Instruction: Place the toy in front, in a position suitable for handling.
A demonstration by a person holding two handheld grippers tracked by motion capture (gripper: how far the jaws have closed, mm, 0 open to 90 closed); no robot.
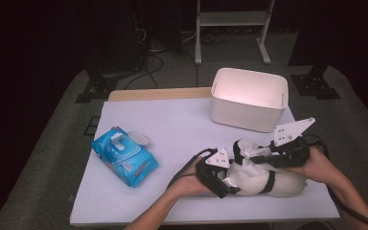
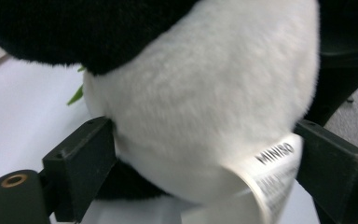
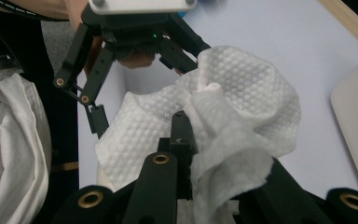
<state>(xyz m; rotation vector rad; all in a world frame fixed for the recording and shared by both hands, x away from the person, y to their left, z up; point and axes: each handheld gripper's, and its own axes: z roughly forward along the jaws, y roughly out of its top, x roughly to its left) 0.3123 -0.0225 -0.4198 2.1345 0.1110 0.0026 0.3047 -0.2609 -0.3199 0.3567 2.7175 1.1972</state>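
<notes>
Near edge, right of centre: plush panda (image 1: 263,177) lies on its side on the white table (image 1: 182,129). Left gripper (image 1: 220,184) straddles its near-left end, jaws spread wide around the white belly, the sewn-in label (image 2: 270,179) curling between them; pads seem to flank the fur more than squeeze it. Right gripper (image 1: 261,158) sits over the panda's top, jaws pressed together, pinching a crumpled wet wipe (image 3: 214,116).

Step looks like wiping the toy. To do it well: steady the body with the left, then drag the wipe across the fur in short strokes, keeping the label clear.

Left, well apart: blue wet-wipe pack (image 1: 123,155), lid flipped open. Far right: white bin (image 1: 248,98), open top, path to it unobstructed.
</notes>
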